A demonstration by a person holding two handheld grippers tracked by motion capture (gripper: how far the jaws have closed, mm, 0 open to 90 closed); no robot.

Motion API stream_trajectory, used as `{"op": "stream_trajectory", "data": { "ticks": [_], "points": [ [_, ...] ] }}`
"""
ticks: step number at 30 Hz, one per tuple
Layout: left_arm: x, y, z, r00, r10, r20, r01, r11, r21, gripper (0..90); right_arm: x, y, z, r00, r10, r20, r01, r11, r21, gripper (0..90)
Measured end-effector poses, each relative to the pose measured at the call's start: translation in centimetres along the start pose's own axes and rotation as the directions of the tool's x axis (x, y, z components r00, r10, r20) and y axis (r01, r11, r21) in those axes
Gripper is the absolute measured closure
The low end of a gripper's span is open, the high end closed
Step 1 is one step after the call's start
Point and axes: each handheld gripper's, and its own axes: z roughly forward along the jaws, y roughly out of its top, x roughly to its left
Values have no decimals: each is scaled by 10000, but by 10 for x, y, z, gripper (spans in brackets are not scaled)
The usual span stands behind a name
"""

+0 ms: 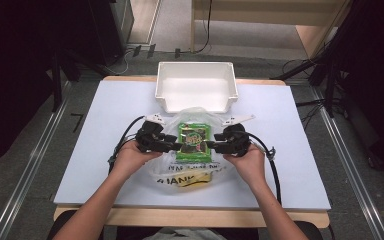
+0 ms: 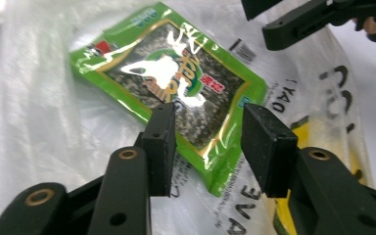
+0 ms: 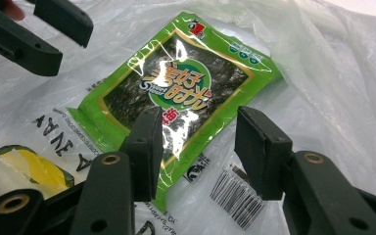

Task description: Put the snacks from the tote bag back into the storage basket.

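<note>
Where it lies flat, glossy green seaweed packet (image 1: 194, 141)

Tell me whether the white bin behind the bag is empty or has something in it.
Empty: the high view shows the white bin with a bare white floor.

Green snack packet (image 2: 176, 93) is showing glossy plastic film, throwing white glare across its printed face. Plastic bag (image 3: 323, 98) beneath it is appearing thin, translucent and crinkled, with a soft sheen. White bin (image 1: 196, 86) is presenting smooth, matt moulded plastic. Desk (image 1: 105, 130) is looking pale, matt and smooth, edged in light wood. Jaws are reading as matt black plastic with brass-coloured rivets.
</note>
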Motion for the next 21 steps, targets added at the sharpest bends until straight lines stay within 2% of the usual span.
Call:
{"op": "stream_trajectory", "data": {
  "ticks": [4,8,11,15,19,21],
  "points": [
    [1,-2,3,10000,-44,-86,46,9997,221,665,0,0,0,10000,10,-7,-10,10000,-8,543],
    [3,-4,6,9996,-295,15,295,9995,110,806,2,-1,2,10000,8,-31,-8,10000,-11,541],
    [3,-2,11,9991,-417,46,417,9990,136,857,3,0,4,10000,79,-61,-79,10000,-37,535],
    [0,-1,20,9994,-270,-210,278,9989,371,861,4,2,7,10000,60,5,-60,9999,-95,535],
    [2,-2,26,9986,-371,-373,390,9980,507,858,3,5,10,10000,46,4,-46,9999,-166,535],
    [3,-3,29,9984,-258,-511,291,9976,634,857,3,7,11,10000,59,35,-58,9998,-170,535]
  ]
}}
